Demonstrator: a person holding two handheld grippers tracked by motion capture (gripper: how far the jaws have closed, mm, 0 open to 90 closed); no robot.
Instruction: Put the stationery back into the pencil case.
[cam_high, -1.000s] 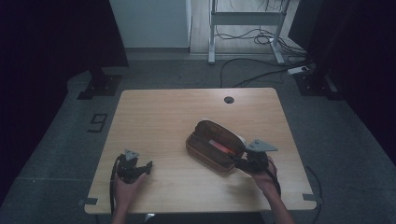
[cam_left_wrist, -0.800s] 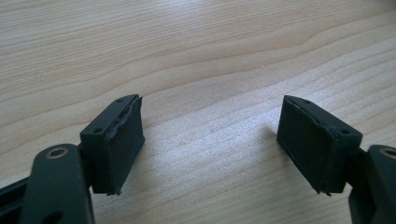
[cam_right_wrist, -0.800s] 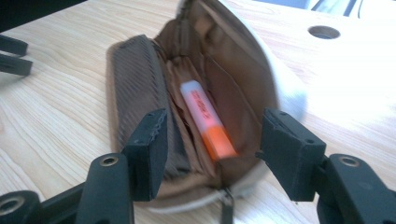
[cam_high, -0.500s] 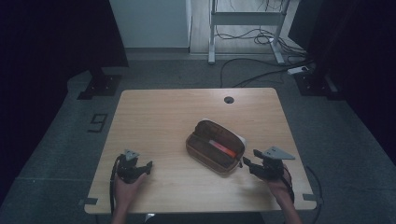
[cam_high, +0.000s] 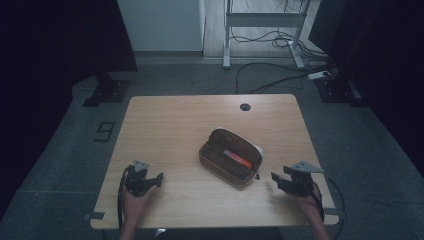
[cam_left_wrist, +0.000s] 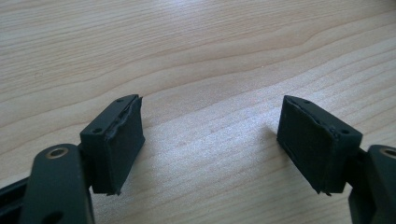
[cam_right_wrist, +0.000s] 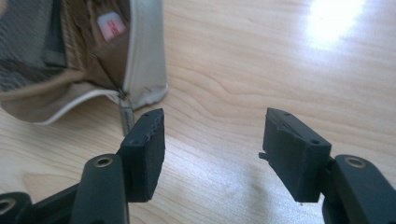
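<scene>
I am holding my left gripper near the table's near left corner, its jaws standing released over bare wood. My right gripper is sitting near the near right corner, its jaws spread with nothing between them; they have just been opening a little further. Between the two, just past mid-table and nearer my right gripper, the brown pencil case is lying unzipped, apart from both grippers. From above I am seeing a red pen lying inside it; the right gripper view is adding what that camera misses: the case's pale edge, its zipper pull trailing onto the wood just beyond my jaw, and a white-and-pink item tucked inside. The light wooden table has a cable hole at its far edge. Beyond it, grey carpet, loose cables and a metal frame are lying in a dim room.
</scene>
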